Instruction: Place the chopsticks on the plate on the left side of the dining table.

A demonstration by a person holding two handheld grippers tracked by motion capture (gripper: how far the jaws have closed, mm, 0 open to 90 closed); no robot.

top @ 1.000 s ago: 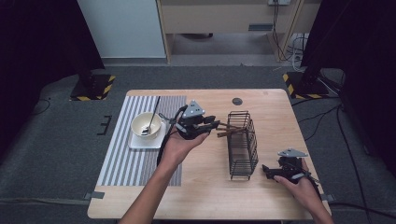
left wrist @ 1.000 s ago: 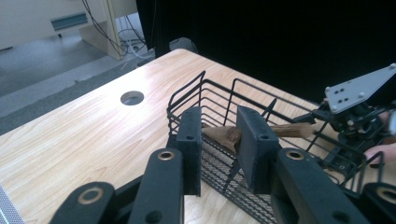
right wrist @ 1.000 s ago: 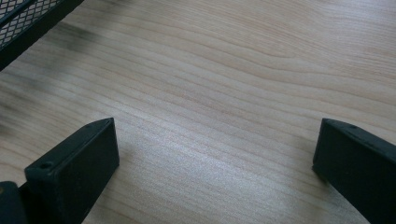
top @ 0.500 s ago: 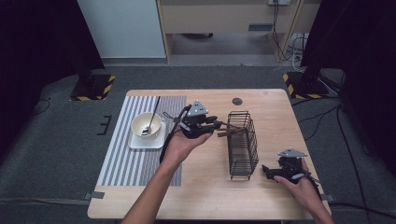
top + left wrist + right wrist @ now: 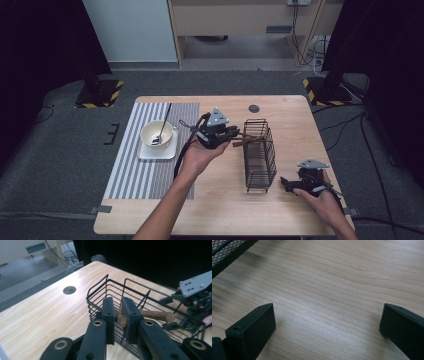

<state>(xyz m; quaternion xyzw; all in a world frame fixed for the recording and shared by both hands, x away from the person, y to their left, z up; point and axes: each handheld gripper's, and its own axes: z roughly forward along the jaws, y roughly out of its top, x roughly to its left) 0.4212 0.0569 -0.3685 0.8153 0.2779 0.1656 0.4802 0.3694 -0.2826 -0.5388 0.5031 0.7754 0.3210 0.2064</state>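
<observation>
My left gripper [image 5: 234, 136] [image 5: 118, 305] hovers at the left rim of a black wire basket [image 5: 260, 155] [image 5: 100, 293] in the middle of the table. Its jaws have just been closing and are shut on the end of a brown wooden stick [image 5: 246, 142] [image 5: 155, 315]. The stick pokes rightward through the basket's top. My right gripper [image 5: 287, 184] [image 5: 327, 315] rests low over the bare wood near the table's front right. It stands open with nothing between its fingers. It also appears beyond the basket in the left gripper view [image 5: 195, 297].
A cream bowl [image 5: 156, 134] with a spoon [image 5: 165, 120] sits on a white square plate [image 5: 150, 152] on a striped mat [image 5: 135, 170] at the left. A round cable hole [image 5: 254, 108] [image 5: 69, 290] lies near the far edge.
The left hand has shifted only slightly beside the basket, with the stick still in its jaws. The right hand has not moved.
</observation>
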